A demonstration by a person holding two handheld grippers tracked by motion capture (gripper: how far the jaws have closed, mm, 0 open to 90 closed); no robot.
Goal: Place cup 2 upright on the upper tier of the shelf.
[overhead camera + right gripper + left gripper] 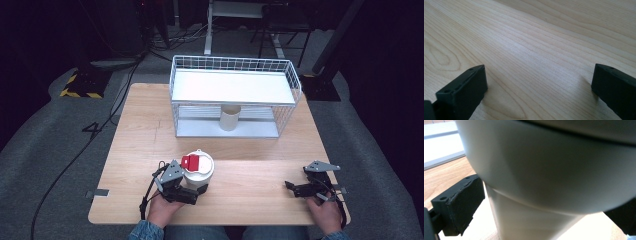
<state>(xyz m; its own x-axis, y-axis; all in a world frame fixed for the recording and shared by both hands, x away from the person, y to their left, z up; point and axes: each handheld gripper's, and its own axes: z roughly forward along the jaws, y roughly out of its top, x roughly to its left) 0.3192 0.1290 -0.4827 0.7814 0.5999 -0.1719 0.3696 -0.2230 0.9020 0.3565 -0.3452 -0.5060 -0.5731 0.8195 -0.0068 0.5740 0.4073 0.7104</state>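
Note:
A white cup (198,170) with a white lid and a red tab stands upright on the wooden table (250,165), near its front left. My left gripper (192,189) is open, its jaws standing on either side of the cup's lower body. In the left gripper view the cup (549,175) looms very close, with the gripper (544,212) straddling its narrower lower wall. My right gripper (292,189) rests low at the front right, open, pointing left. Between its jaws the right gripper view has my gripper (539,87) over bare wood (536,50).
A white wire rack (295,85) with a flat white upper shelf (232,86) stands at the table's far side. A beige cup (230,117) stands upright on the rack's lower level. Cables run across the grey floor at left (75,155).

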